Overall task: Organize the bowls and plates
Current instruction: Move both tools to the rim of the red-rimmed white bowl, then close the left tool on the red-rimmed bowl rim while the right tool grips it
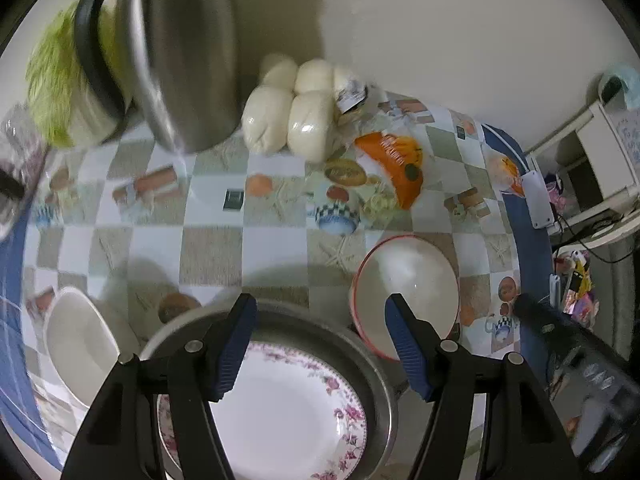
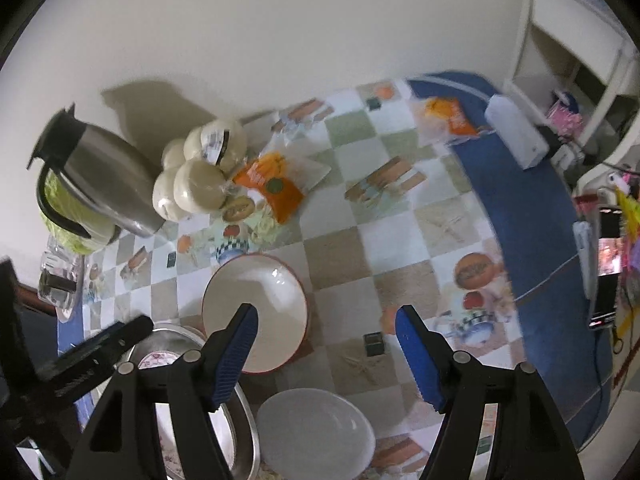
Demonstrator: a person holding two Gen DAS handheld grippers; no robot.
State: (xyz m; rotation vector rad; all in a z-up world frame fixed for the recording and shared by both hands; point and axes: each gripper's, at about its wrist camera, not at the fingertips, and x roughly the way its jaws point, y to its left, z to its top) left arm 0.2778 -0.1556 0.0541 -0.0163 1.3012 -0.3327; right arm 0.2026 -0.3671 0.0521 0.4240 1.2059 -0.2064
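Steel, round and dull, the basin (image 1: pixel 376 364) holds a floral-rimmed plate (image 1: pixel 288 412) beneath the left tool (image 1: pixel 322 346), whose ribbed blue fingers gape wide, gripping nothing. At two o'clock sits a red-rimmed bowl (image 1: pixel 408 284). The right tool (image 2: pixel 326 354) hangs equally wide and unladen above the checkered bench (image 2: pixel 340 248); a glossy white bowl (image 2: pixel 316 432) lies at six o'clock, partly cut off.

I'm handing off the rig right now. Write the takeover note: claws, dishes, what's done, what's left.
Left claw: open, empty, above the floral plate.
Right claw: open, empty, beside the red-rimmed bowl.
Done: floral plate sits inside the steel basin.
Left: red-rimmed bowl and two plain white bowls, one near the right claw and one left of the basin, all loose on the table.
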